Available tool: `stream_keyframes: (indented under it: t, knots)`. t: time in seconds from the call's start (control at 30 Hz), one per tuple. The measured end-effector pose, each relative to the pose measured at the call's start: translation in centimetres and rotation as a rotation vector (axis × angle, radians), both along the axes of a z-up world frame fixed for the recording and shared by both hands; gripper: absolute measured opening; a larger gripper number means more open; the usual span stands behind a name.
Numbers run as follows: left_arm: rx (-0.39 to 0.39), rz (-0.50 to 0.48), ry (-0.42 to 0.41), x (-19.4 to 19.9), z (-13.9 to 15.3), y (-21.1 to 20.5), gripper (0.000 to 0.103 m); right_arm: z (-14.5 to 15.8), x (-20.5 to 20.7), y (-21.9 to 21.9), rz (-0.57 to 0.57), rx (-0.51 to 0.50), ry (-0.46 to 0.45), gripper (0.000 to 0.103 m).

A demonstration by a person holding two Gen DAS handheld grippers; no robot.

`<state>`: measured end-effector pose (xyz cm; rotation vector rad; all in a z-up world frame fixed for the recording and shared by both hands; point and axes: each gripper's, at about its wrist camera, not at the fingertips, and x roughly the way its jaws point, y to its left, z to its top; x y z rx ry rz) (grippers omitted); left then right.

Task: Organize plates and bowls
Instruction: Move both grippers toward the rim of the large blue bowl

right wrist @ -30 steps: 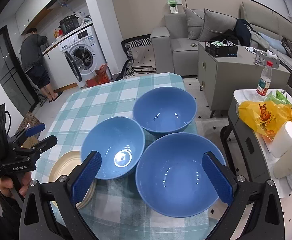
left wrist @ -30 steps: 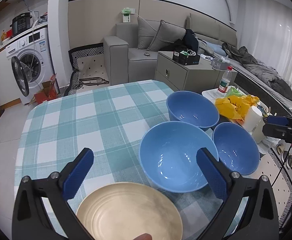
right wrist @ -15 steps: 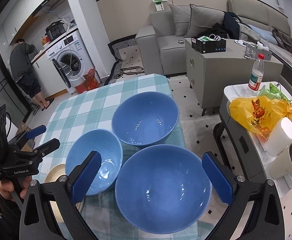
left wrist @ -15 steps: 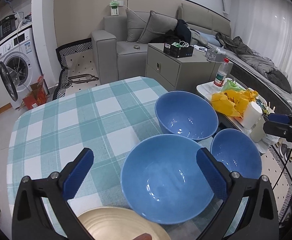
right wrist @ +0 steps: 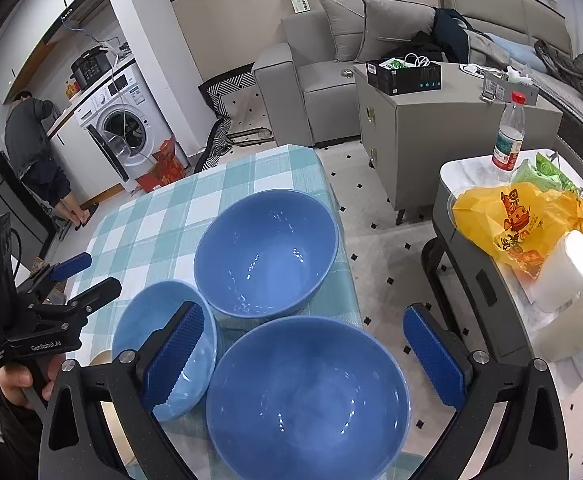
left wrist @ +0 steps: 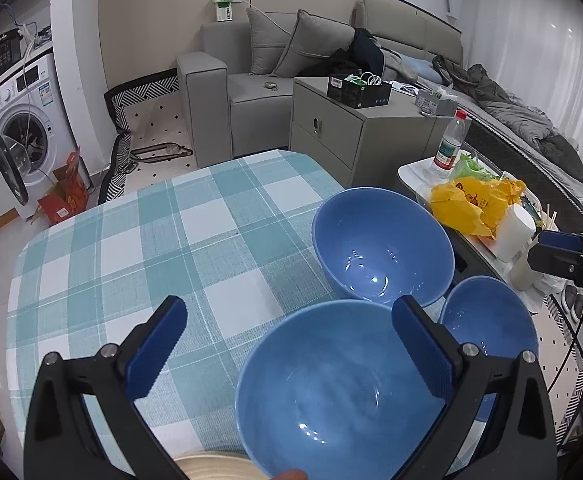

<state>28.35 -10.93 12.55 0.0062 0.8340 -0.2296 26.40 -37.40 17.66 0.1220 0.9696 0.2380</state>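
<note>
Three blue bowls stand close together on the checked tablecloth. In the left wrist view my open left gripper hovers over the nearest bowl, with the far bowl and the right bowl beyond. A cream plate peeks in at the bottom edge. In the right wrist view my open right gripper hovers over the near bowl; the far bowl and the left bowl lie beyond. Both grippers are empty.
A side cart to the right holds a yellow bag, a water bottle and cups. A grey cabinet and sofa stand behind the table. A person stands by the washing machine.
Both grippers have moved forward and to the right over the bowls. The cream plate has slipped almost out of the left wrist view.
</note>
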Motion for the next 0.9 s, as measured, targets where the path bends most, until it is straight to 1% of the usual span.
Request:
stream_keyframes:
  t: [0.13, 0.23, 0.53, 0.77, 0.87, 0.9]
  knots:
    - [-0.002, -0.01, 0.017, 1.1, -0.5, -0.3, 0.103, -0.5, 0.9, -0.3, -0.018, 0.004, 0.009, 0.102]
    - [0.01, -0.017, 0.021, 1.9, -0.7, -0.6, 0.103, -0.9, 1.6, -0.6, -0.036, 0.006, 0.013, 0.102]
    - [0.015, -0.024, 0.038, 4.3, -1.6, -1.5, 0.102, -2.9, 3.6, -1.3, -0.062, 0.014, 0.052, 0.101]
    - [0.019, -0.042, 0.048, 5.4, -2.5, -2.3, 0.102, -4.4, 5.1, -1.4, -0.058, 0.024, 0.084, 0.096]
    - [0.027, -0.057, 0.05, 5.8, -2.8, -2.9, 0.102, -5.1, 5.7, -1.1, -0.048, 0.027, 0.101, 0.09]
    - [0.033, -0.063, 0.051, 5.9, -2.9, -3.1, 0.1, -5.4, 5.9, -0.9, -0.046, 0.028, 0.105, 0.089]
